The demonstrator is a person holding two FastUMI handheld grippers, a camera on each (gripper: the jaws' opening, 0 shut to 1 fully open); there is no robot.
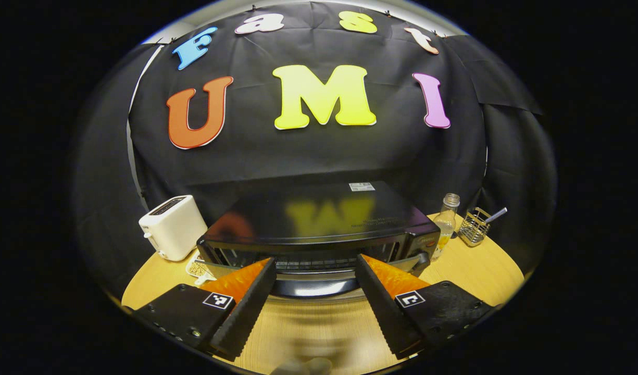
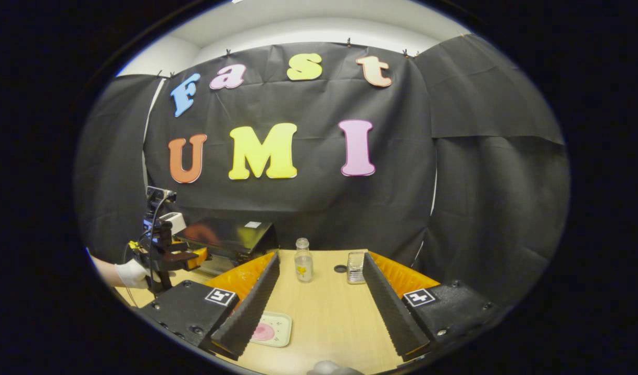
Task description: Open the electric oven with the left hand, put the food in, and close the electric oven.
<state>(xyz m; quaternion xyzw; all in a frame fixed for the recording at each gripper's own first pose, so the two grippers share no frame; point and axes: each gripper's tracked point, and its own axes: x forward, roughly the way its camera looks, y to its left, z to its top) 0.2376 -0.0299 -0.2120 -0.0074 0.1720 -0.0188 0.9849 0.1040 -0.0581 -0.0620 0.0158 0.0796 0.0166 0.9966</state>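
Observation:
The black electric oven sits on the round wooden table, seen from above and in front. Its door handle lies low between the fingers of my left gripper, which is open, its pads apart from the handle. I cannot tell whether the door is tilted out. The right gripper view has the oven at the left, with a gloved hand holding the left gripper before it. My right gripper is open above the table, with a small plate of pink food by its left finger.
A white toaster stands left of the oven, with a small patterned item in front of it. To the oven's right are a glass bottle and a wire holder. The bottle, a small dark cap and the holder stand ahead of my right gripper.

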